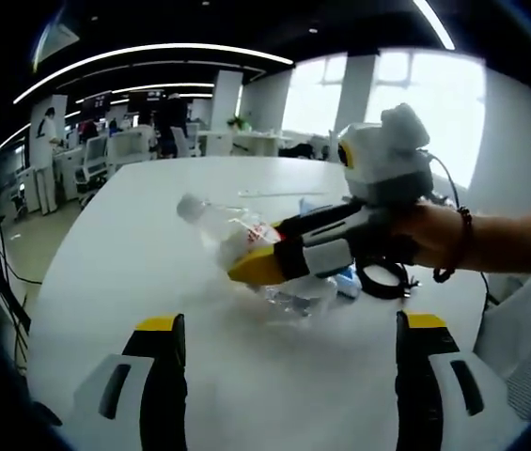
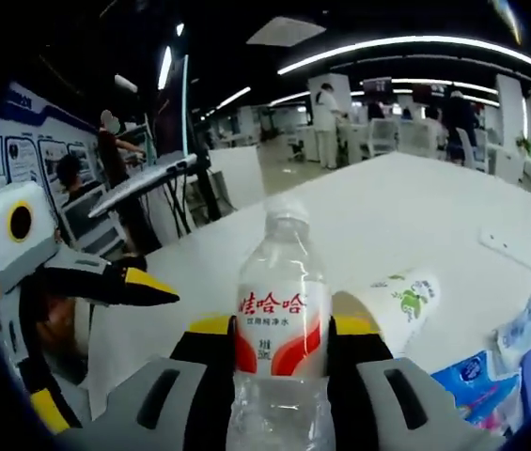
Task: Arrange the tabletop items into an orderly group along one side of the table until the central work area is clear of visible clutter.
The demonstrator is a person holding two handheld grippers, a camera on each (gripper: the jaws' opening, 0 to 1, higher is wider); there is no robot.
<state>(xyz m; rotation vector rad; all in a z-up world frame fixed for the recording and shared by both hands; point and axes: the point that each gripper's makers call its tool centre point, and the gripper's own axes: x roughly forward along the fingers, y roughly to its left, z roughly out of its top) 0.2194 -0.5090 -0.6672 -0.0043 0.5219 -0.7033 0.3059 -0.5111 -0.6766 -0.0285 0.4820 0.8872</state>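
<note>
- Water bottle (image 2: 282,324), clear plastic with a red and white label and a clear cap, stands between the right gripper's (image 2: 282,362) jaws in the right gripper view; both yellow-tipped jaws press against its label, so the gripper is closed on it.
- In the left gripper view the same bottle (image 1: 237,240) appears tilted, cap toward the far left, held above the white table (image 1: 133,282) by the right gripper (image 1: 265,268), with a hand (image 1: 425,235) wearing a beaded bracelet behind it.
- The left gripper (image 1: 288,352) has its jaws spread wide apart in its own view, with only bare table between them; nothing is held.
- In the right gripper view the left gripper (image 2: 148,287) enters from the left, its yellow-tipped jaws pointing toward the bottle but apart from it.
- A white paper cup (image 2: 398,305) with a green print lies on its side just to the right of the bottle, touching or nearly touching the right jaw.
- Blue and white packets (image 2: 495,362) lie near the right edge of the table (image 2: 415,216).
- A black coiled cable (image 1: 382,277) rests on the table under the hand, beside a blue item too hidden to name.
- Beyond the table, an open office with desks, chairs and people standing under long ceiling lights.
</note>
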